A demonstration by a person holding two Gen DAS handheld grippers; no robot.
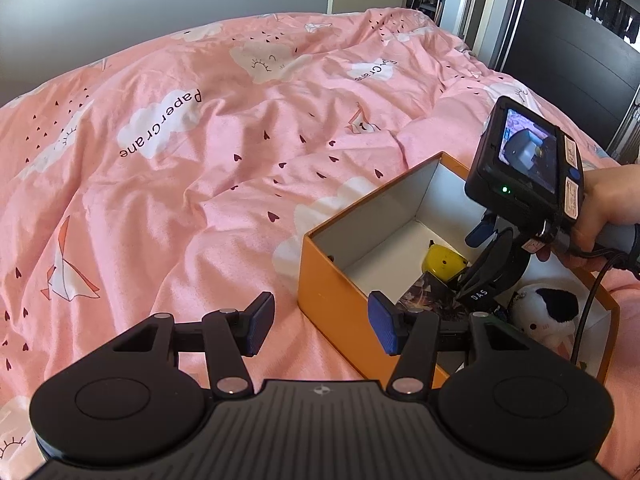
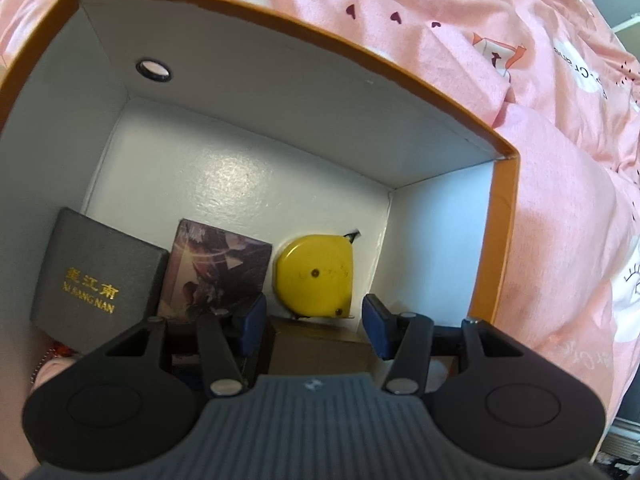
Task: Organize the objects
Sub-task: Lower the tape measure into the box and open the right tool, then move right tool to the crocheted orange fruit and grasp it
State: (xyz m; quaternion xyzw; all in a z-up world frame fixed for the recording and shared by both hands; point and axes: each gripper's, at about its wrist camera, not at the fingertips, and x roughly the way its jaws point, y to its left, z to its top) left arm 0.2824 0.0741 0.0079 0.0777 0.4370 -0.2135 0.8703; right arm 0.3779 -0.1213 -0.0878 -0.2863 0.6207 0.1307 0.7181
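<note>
The right tool point(image 2: 312, 326) hangs released inside the orange box point(image 2: 506, 216), low in frame; it should lift straight out, clear of the yellow tape measure point(image 2: 314, 276)

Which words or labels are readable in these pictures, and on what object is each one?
"PaperCrane": duvet, on a white cloud.
"DAS": right tongs, on the black body.
"JIANG NAN", under gold Chinese characters: grey box.
Red stickers on the camera: too small to read.
</note>
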